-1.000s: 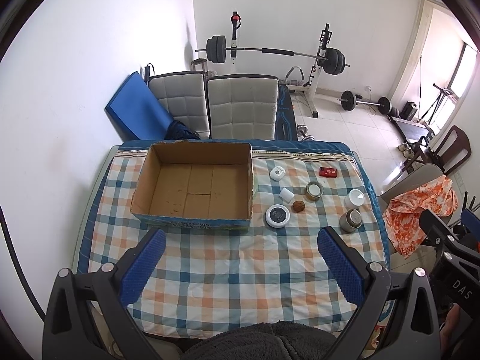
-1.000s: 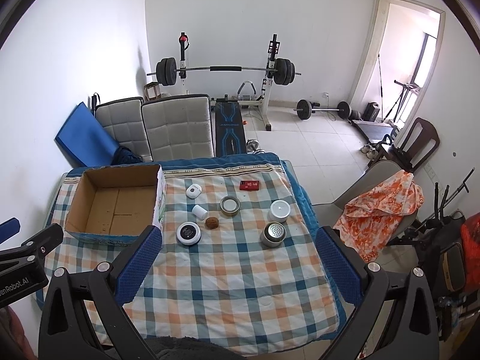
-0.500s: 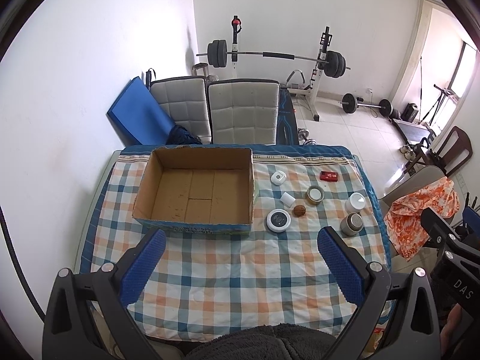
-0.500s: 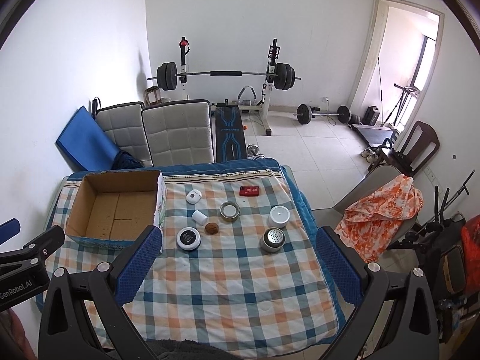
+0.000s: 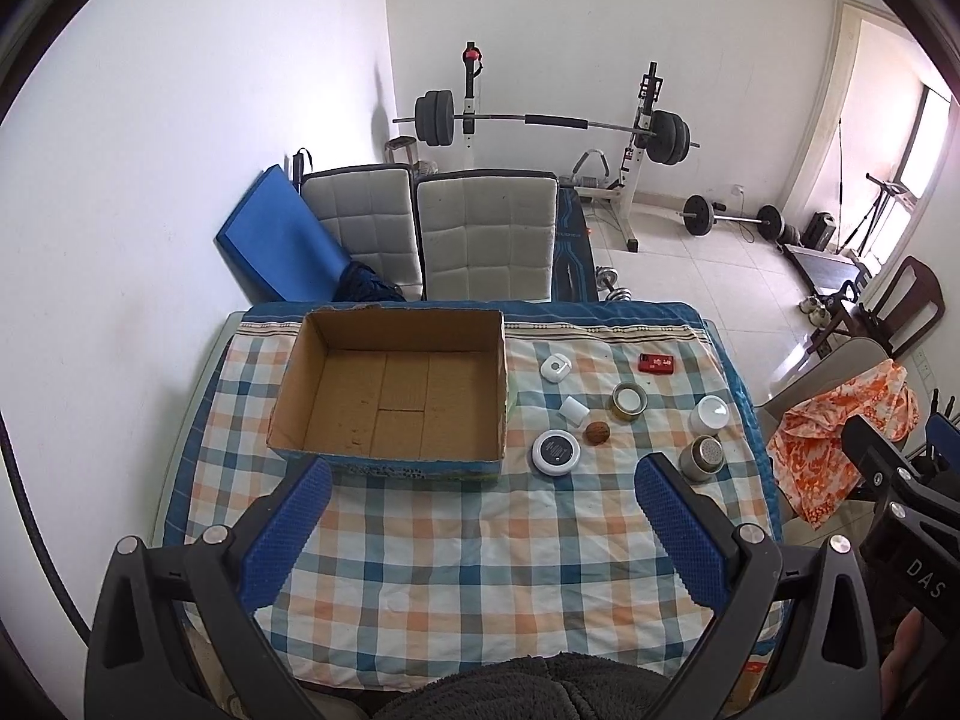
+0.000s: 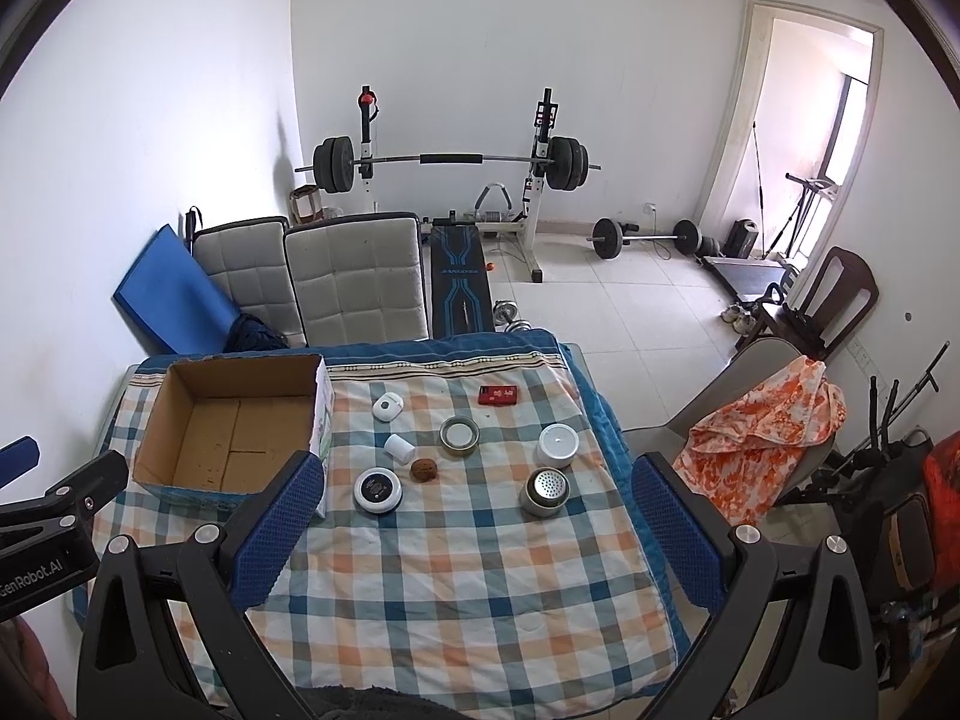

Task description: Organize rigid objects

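An empty open cardboard box (image 5: 396,396) (image 6: 234,426) sits on the left of a checked tablecloth. To its right lie several small objects: a round black-and-white disc (image 5: 555,451) (image 6: 377,489), a brown walnut-like ball (image 5: 597,432) (image 6: 423,470), a small white cylinder (image 5: 573,409), a white case (image 5: 555,368), a tape roll (image 5: 628,401), a red box (image 5: 656,363), a white jar (image 5: 708,414) and a metal tin (image 5: 701,456) (image 6: 545,490). My left gripper (image 5: 480,525) and right gripper (image 6: 477,525) are open and empty, high above the table's near side.
Two grey padded chairs (image 5: 486,240) and a blue mat (image 5: 282,246) stand behind the table. A weight bench with barbell (image 6: 450,162) stands at the back wall. A chair with orange cloth (image 6: 762,420) is to the right of the table.
Both grippers have risen and drawn back a little, so the table looks smaller and lower in both views. Nothing on the table has moved.
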### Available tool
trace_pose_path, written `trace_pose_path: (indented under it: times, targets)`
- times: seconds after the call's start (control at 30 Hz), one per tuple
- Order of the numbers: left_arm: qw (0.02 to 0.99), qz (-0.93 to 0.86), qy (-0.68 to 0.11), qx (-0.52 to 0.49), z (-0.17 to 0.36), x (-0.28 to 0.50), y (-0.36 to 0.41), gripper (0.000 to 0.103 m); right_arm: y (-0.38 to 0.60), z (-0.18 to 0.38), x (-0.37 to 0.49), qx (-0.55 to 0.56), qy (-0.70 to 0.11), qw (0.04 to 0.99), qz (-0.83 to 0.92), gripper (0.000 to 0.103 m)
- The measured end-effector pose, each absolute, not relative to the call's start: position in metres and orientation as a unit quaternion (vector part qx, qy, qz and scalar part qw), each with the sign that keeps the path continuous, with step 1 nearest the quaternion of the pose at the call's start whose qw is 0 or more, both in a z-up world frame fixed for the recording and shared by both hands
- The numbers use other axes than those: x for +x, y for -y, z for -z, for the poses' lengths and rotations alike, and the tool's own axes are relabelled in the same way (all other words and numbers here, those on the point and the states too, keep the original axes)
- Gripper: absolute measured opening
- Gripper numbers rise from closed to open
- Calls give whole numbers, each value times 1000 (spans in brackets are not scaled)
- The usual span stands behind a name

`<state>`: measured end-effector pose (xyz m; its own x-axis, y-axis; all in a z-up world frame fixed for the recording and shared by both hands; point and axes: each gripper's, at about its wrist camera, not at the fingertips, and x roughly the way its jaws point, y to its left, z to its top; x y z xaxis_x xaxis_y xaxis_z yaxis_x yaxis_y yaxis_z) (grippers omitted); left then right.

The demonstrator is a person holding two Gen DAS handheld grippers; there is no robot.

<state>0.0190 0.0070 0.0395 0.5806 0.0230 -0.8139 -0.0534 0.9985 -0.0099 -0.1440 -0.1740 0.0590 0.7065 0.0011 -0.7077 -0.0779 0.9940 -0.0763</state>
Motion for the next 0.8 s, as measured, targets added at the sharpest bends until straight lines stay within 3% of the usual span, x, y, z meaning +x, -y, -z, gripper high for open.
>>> trace_pose_path:
  times: [0.8]
  targets:
    - [890,-22,-454,-15,-38,15,-6,103,175,-61,-146,-49,-376,925,-18,103]
